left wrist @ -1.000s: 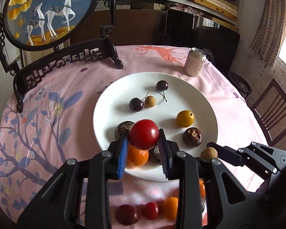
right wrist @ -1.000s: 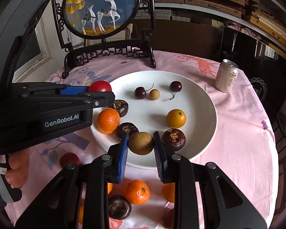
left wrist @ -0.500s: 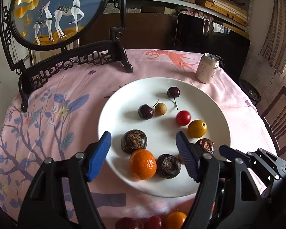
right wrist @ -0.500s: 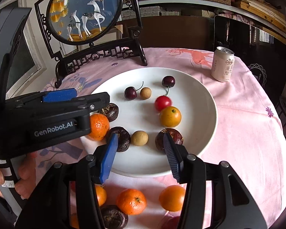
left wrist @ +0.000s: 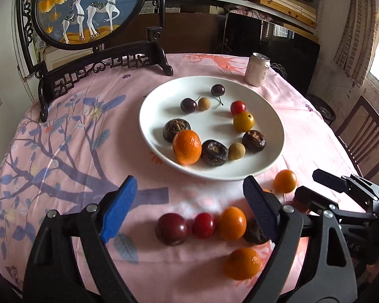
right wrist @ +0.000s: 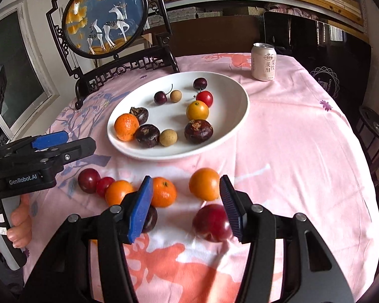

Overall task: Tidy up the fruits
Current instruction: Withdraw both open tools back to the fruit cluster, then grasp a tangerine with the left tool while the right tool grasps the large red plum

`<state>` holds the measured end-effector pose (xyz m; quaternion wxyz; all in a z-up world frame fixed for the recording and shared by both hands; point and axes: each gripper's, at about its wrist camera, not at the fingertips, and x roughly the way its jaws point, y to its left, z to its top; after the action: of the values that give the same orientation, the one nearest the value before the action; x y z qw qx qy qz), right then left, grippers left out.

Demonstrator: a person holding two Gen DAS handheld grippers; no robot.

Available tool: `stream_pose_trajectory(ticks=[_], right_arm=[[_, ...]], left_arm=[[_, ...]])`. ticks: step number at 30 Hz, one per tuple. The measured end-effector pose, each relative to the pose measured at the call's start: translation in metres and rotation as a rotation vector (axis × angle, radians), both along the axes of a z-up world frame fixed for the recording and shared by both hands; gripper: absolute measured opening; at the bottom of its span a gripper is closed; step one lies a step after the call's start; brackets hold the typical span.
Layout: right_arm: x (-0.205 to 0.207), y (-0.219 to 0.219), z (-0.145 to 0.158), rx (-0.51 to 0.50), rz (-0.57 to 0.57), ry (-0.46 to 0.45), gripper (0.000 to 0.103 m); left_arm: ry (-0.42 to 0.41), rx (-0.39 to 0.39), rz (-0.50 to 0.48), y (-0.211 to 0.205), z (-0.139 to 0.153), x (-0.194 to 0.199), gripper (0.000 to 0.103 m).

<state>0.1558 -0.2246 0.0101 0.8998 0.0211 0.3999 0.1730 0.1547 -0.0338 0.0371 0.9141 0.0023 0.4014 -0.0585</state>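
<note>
A white plate (left wrist: 270, 161) (right wrist: 235, 123) holds several fruits: cherries, a red cherry tomato (left wrist: 238, 107), a yellow-orange fruit (left wrist: 243, 121), a mandarin (left wrist: 187, 147), dark water chestnuts and a longan (left wrist: 236, 150) (right wrist: 168, 137). Loose fruits lie on the cloth in front of the plate: a dark red plum (left wrist: 172, 228), a red fruit (left wrist: 204, 225), oranges (left wrist: 232, 223) (right wrist: 204, 183) and a large red plum (right wrist: 211, 222). My left gripper (left wrist: 189, 209) is open and empty above the near row. My right gripper (right wrist: 187, 204) is open and empty over the loose fruits.
A pink tablecloth (left wrist: 63, 151) covers the round table. A framed deer screen on a dark stand (left wrist: 88, 10) stands at the back left. A drink can (left wrist: 257, 69) (right wrist: 263, 61) stands behind the plate. A wooden chair (left wrist: 361, 136) is at the right.
Both grippers let go of their fruits on the plate, the red tomato and the longan, opened wide and drew back toward the near edge over the loose fruits.
</note>
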Motion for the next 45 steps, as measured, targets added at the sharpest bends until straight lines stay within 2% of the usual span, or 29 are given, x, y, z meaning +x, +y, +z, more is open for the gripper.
stream_pose_trajectory(ticks=[5,12,16,26,27,28,29,30,31,33,37,42,45], right_arm=[[-0.022,-0.008,-0.003,-0.008,-0.008,0.001,0.057],[-0.048,-0.009,-0.014,-0.039,0.007,0.005,0.057],[-0.057,-0.016,-0.02,0.009,0.006,0.028,0.057],[-0.067,-0.028,-0.023,0.05,-0.005,0.031,0.057],[-0.067,-0.029,-0.024,0.051,-0.005,0.034,0.057],[-0.067,-0.029,-0.024,0.05,-0.005,0.038,0.057],[-0.067,-0.03,-0.025,0.047,-0.004,0.042,0.057],[-0.067,-0.03,-0.025,0.045,-0.003,0.043,0.057],[-0.067,-0.03,-0.025,0.042,-0.004,0.041,0.057],[-0.066,-0.03,-0.024,0.031,-0.016,0.025,0.057],[-0.057,-0.026,-0.024,-0.01,-0.014,0.025,0.057],[-0.039,-0.016,-0.026,-0.133,-0.027,-0.011,0.057],[-0.028,-0.01,-0.031,-0.169,-0.014,0.005,0.057]], left_arm=[[0.01,0.005,-0.013,-0.002,-0.008,-0.028,0.093],[0.049,0.02,-0.033,-0.01,-0.025,-0.053,0.093],[0.076,0.003,-0.057,-0.016,-0.031,-0.064,0.093],[0.148,0.011,-0.094,-0.041,-0.055,-0.06,0.091],[0.152,0.011,-0.093,-0.042,-0.058,-0.058,0.09],[0.156,0.011,-0.095,-0.044,-0.06,-0.057,0.083],[0.165,0.014,-0.097,-0.045,-0.062,-0.056,0.072],[0.183,0.021,-0.097,-0.047,-0.066,-0.055,0.067],[0.201,0.027,-0.088,-0.047,-0.069,-0.053,0.056],[0.179,0.019,-0.097,-0.046,-0.065,-0.054,0.042],[0.19,0.025,-0.106,-0.044,-0.064,-0.055,0.04],[0.187,0.025,-0.122,-0.036,-0.058,-0.061,0.04],[0.166,0.022,-0.13,-0.028,-0.051,-0.065,0.04]])
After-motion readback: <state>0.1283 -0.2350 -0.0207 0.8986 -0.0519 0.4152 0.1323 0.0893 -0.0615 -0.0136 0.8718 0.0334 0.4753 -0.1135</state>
